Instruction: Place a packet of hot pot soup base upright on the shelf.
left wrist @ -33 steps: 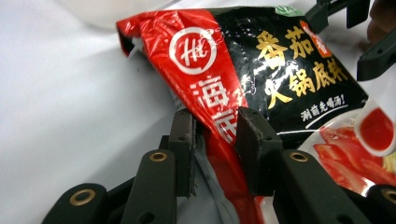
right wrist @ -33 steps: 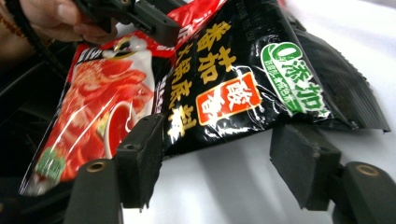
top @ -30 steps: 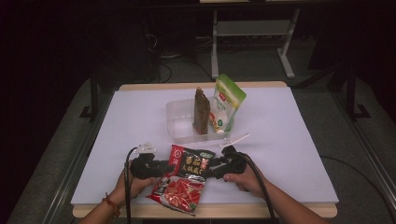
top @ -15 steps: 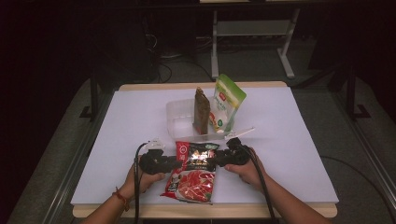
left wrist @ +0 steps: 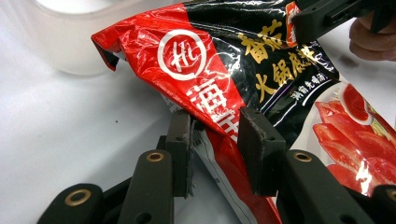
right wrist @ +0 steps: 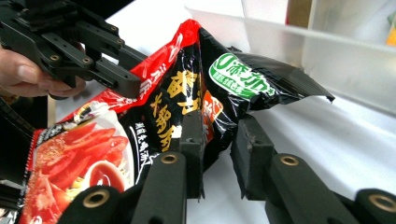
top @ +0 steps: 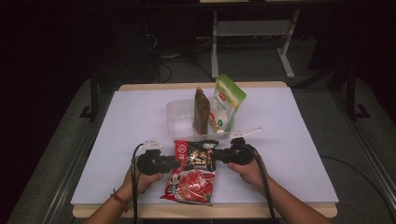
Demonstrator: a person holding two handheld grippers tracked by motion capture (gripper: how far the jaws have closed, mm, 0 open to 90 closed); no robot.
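A red and black food packet (top: pixel 190 173) lies near the table's front edge with its top end raised between the two grippers. My left gripper (top: pixel 176 163) is shut on its left edge; in the left gripper view (left wrist: pixel 217 140) the red edge is pinched between the pads (left wrist: pixel 259 154). My right gripper (top: pixel 215 156) has just been closing and now grips the packet's crumpled black right edge (right wrist: pixel 261 81), which sits between its fingers (right wrist: pixel 191 140). The left gripper (right wrist: pixel 93 51) shows across the packet in the right gripper view.
A clear plastic tub (top: pixel 180 119) stands just behind the packet, with a brown pouch (top: pixel 201 112) and a green and white pouch (top: pixel 226 105) upright in it. The white table (top: pixel 303 154) ends close behind my hands. Dark floor and a metal frame lie beyond.
The right gripper's jaws have closed onto the packet's right edge. The packet has swung from a slant to lie straighter, with its top end lifted between the grippers.
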